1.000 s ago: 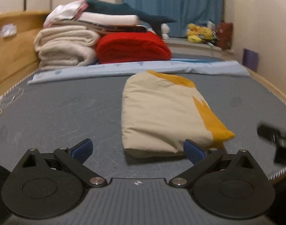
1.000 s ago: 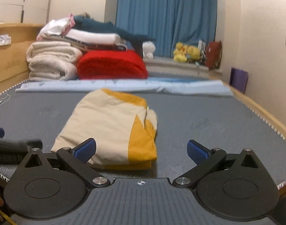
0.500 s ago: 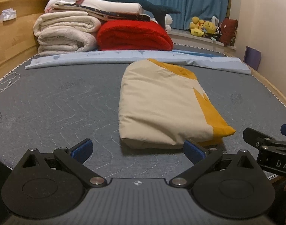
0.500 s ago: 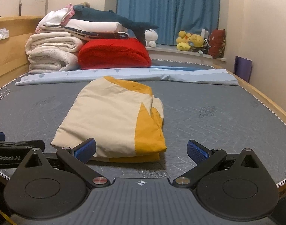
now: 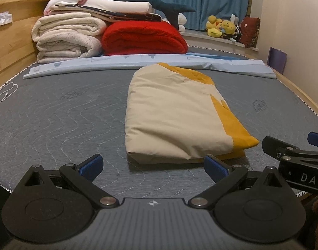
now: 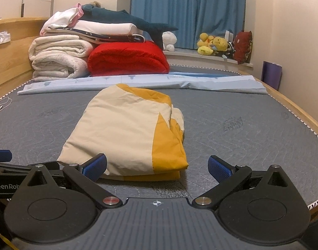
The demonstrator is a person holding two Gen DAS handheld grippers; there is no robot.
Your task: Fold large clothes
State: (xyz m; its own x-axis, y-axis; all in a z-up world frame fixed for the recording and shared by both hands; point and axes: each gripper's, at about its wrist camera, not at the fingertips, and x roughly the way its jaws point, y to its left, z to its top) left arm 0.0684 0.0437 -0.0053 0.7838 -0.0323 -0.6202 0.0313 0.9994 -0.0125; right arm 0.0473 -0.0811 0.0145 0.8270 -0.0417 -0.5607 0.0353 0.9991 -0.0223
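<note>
I saw the folded garment [image 5: 175,116] lying flat on the grey quilted mattress [image 5: 65,112], a cream bundle with a mustard-yellow panel along its right side and at its far end. It lay in the near half of the bed, a little right of centre in the left wrist view and a little left of centre in the right wrist view. My left tool [image 5: 152,165] was spread wide and held nothing — its two blue pads stood well apart, just in front of the near edge of the garment and not touching it. My right tool [image 6: 158,165] was spread wide in the same way and was also empty; its left pad stood before the near cream corner and its right pad was over bare mattress. In the left wrist view I could see part of the right tool at the right border, beside the yellow corner of the garment. Behind the garment a long light-blue sheet [image 5: 150,62] lay across the bed. Further back were the rolled white blankets [image 6: 58,60] and a red blanket [image 6: 127,59], with white folded things and a dark plush shark [image 6: 134,24] stacked on top. A white cable [image 5: 4,93] lay at the left edge of the mattress, and yellow plush toys [image 6: 213,43] sat on the sill under the blue curtain [image 6: 188,10].
</note>
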